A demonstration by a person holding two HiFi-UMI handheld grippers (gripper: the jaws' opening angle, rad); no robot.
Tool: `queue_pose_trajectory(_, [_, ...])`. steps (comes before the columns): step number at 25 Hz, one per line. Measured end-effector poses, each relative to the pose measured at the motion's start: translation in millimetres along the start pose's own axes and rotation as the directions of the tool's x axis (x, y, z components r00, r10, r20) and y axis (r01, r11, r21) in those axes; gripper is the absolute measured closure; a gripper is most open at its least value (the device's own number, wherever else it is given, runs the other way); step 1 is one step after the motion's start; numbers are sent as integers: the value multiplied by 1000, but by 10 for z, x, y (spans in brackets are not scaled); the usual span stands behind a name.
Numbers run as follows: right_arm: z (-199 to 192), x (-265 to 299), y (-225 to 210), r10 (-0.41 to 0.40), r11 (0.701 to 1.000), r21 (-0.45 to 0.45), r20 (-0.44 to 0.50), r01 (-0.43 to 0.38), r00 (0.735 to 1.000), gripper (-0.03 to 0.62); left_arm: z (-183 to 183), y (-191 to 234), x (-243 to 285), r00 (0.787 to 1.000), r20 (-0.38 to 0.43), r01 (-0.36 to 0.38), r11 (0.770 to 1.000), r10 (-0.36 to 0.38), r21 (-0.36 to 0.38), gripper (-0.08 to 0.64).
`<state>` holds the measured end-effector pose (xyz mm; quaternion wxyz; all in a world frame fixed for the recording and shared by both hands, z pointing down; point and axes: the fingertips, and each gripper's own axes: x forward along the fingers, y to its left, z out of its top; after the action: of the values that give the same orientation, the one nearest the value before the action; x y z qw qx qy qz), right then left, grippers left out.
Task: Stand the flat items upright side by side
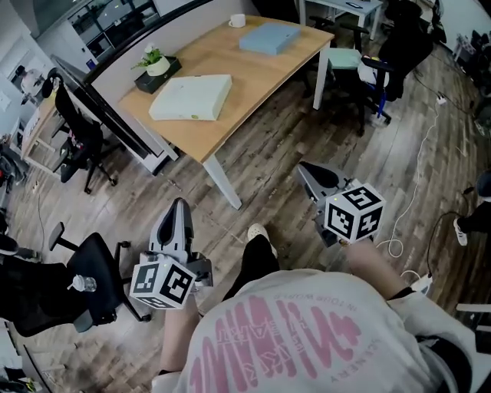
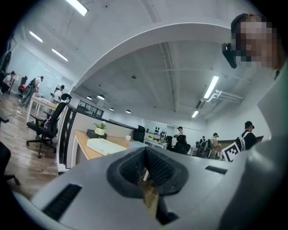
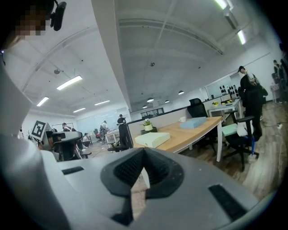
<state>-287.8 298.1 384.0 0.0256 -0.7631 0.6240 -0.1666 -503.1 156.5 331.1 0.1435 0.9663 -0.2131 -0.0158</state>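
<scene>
Findings at this moment.

Task items: a pale green flat rectangular box (image 1: 192,97) and a light blue flat rectangular box (image 1: 268,37) both lie flat on the light wooden desk (image 1: 253,80). They are well apart from each other, the blue one at the far end. Neither has been stood up, so the task appears not yet begun.

Left gripper (image 1: 179,209): jaws clenched, pads meeting, nothing between them. Its own view shows only a sliver of floor past the closed pads.

Right gripper (image 1: 307,170): likewise clenched and empty.

Position: both grippers are held low over the wood-plank floor (image 1: 276,161), close to the person's body and well short of the desk edge. Neither touches anything.

Governing relation: the green box lies ahead of the jaws and up on the desk, on the near half, roughly in line with the left gripper, which is the nearer of the two. The blue box lies further off, more toward the right gripper's side. Each box's long axis runs across the person's line of approach, so a long edge faces the grippers.

Judgement: the jaws must be released before any grasp, and the person must close on the desk first. A long edge looks the natural place to lift and tip.

Other items: a small potted plant on a black tray (image 1: 157,67) sits just beyond the green box, and a white cup (image 1: 237,21) sits near the blue one.
</scene>
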Motion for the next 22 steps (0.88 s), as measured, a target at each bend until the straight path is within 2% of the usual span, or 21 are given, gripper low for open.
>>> queue_pose_trajectory(7, [-75,472,-420,-41,999,6,-81,41,996,594,-243,344,682,998,-59,-3,996,-2,-92,557])
queue_pose_trajectory(12, [-110,1028,-738,-43,996,71,-129,52,991,594,-312,594,1167,995,-103,-10,997,2,-76,557])
queue_pose_trajectory(16, [68,1589,-905,-22,995,92,-125,33,992,594,-259,917,1615,992,-127,-30,994,16,-109,557])
queue_pose_trajectory(22, [502,2400,-1095,10,994,106,-99,1,995,594,47,1359,2238,995,-92,-49,992,38,-112,557])
